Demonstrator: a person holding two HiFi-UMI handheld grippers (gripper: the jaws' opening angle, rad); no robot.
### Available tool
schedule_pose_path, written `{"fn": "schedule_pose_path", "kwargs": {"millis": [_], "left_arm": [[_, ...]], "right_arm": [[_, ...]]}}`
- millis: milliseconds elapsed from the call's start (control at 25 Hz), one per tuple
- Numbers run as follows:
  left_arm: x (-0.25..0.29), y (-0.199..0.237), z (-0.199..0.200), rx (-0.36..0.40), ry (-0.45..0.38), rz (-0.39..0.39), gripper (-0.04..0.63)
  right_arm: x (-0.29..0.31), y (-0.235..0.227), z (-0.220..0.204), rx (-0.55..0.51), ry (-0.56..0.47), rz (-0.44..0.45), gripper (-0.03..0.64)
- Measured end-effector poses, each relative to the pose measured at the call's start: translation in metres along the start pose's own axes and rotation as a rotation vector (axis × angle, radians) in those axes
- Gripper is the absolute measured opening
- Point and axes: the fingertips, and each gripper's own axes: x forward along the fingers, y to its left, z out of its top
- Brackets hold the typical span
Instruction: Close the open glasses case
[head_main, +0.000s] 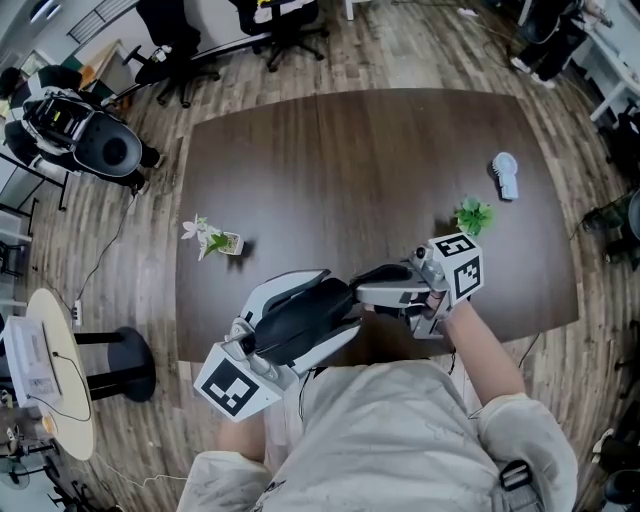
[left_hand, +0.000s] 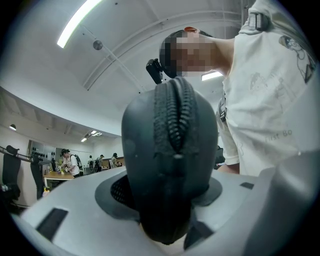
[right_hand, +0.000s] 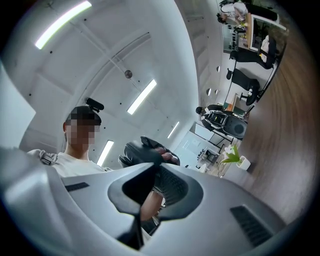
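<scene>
Item under inspection: dark zipped glasses case (head_main: 292, 325), held at 6 o'clock in the head view, over the near edge of the brown table (head_main: 380, 150) and in front of the person's torso. Its long axis runs from 8 o'clock to 2 o'clock.

In the left gripper view the zip seam (left_hand: 174, 115) faces the camera and runs straight up the case. The halves sit together along the stretch that shows.

The left gripper (head_main: 322, 312) has its jaws clamped across the case body. The right gripper (head_main: 362, 295) comes in from 3 o'clock. Its jaws stand a narrow slit apart, with the tips at the case's 2 o'clock end. Contact there cannot be confirmed.

Surroundings, all well apart from the case:
- White-flowered pot plant (head_main: 212, 238) at 10 o'clock.
- Small green plant (head_main: 472, 215) at 2 o'clock.
- White-and-blue handheld item (head_main: 505, 176) beyond the green plant.
- Office chairs (head_main: 290, 25) past the far edge of the table.
</scene>
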Motion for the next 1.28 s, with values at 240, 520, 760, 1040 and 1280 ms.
{"fn": "schedule_pose_path", "kwargs": {"millis": [240,520,760,1040,1280], "left_arm": [[0.000,0.002,-0.004,0.027,0.028,0.013,0.252],[0.004,-0.003,-0.028,0.116,0.150,0.008,0.252],[0.005,-0.002,-0.051,0.156,0.236,0.000,0.252],[0.008,0.001,-0.067,0.192,0.297,0.012,0.252],[0.010,0.005,-0.103,0.232,0.395,0.035,0.252]], "right_arm": [[-0.001,-0.006,0.000,-0.034,-0.008,-0.033,0.002],[-0.009,-0.015,0.000,0.044,-0.068,-0.077,0.000],[-0.014,-0.021,-0.001,0.052,-0.084,-0.125,0.000],[-0.013,-0.015,0.005,0.040,-0.093,-0.135,0.000],[-0.003,0.001,0.010,-0.036,-0.023,-0.159,0.000]]}}
